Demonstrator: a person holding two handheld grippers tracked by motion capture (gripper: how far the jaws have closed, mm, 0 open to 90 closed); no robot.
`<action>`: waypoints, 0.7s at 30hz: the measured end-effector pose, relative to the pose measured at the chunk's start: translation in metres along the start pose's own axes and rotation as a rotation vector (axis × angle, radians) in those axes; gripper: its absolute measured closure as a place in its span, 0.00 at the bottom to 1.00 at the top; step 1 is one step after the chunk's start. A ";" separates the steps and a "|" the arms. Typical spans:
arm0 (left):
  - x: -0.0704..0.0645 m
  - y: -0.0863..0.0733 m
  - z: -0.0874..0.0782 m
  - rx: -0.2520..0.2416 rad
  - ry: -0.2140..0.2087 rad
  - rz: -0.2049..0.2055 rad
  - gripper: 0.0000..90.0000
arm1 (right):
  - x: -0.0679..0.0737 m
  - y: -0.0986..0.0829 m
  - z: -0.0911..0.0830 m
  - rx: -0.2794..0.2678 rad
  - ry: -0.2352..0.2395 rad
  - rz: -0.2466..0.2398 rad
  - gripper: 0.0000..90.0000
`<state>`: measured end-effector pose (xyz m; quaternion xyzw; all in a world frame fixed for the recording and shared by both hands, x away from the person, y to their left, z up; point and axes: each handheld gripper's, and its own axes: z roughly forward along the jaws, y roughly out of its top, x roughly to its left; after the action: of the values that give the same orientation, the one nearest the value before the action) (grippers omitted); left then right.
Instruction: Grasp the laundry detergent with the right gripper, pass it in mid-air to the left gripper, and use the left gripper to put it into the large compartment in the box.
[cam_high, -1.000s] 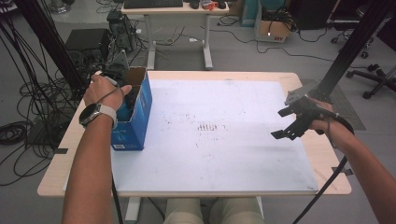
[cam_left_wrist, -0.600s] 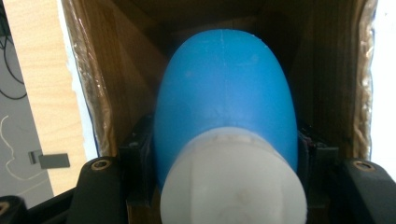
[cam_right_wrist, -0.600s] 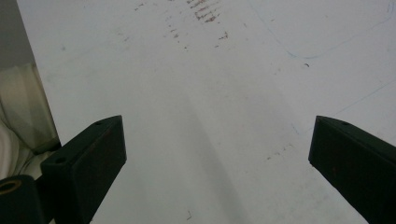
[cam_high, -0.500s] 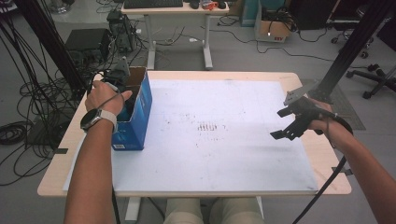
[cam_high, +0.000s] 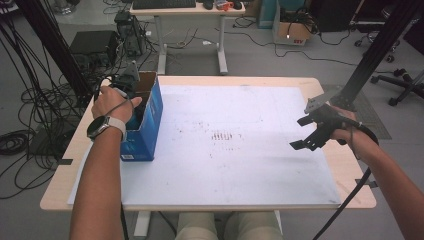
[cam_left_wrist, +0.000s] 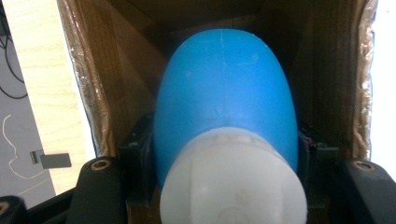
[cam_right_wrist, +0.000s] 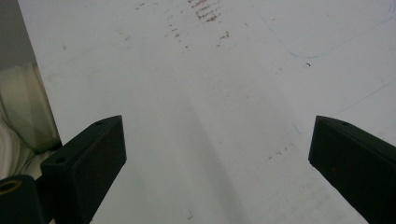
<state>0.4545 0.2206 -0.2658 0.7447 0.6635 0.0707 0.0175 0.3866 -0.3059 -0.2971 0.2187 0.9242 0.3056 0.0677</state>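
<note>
A wooden counter (cam_high: 345, 195) covered by a white sheet (cam_high: 235, 145) is seen from above, with grey floor, cables and another desk behind it. Nearest the camera, the person's two forearms are brought in from the bottom edge.

On the right, the right gripper (cam_high: 303, 140) is held above the white sheet near its right edge, well apart from everything else. Its jaws are spread wide, and nothing is held or touched between them; in the right gripper view (cam_right_wrist: 217, 154) only bare sheet with faint scuff marks is seen in the broad gap.

On the left, a blue cardboard box (cam_high: 147, 131) is stood open-topped at the left edge of the sheet. The left hand (cam_high: 112, 102), with a watch worn at the wrist, is placed over the box's opening, and the left gripper (cam_high: 131, 85) is pointed down into it.

In the left gripper view, a blue bottle (cam_left_wrist: 224, 98) with a white cap (cam_left_wrist: 233, 179) is clamped between the jaws, which are pressed against its two sides just above the cap. The bottle is held with its cap toward the camera and its rounded blue body pointing away, deep between the brown inner walls of the box (cam_left_wrist: 88, 84). Whether the bottle's far end touches the box floor cannot be told.
</note>
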 end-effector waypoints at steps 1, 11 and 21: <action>0.000 0.000 0.000 -0.002 0.002 -0.003 0.42 | 0.002 0.000 -0.002 0.018 -0.003 0.030 0.05; -0.001 0.000 0.000 0.003 0.002 -0.003 0.42 | 0.003 0.000 -0.002 0.022 -0.003 0.029 0.05; 0.000 0.000 0.000 0.006 0.002 -0.002 0.42 | 0.003 0.000 -0.002 0.021 -0.005 0.032 0.05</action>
<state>0.4547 0.2204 -0.2658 0.7441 0.6642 0.0696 0.0147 0.3836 -0.3062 -0.2954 0.2347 0.9236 0.2966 0.0628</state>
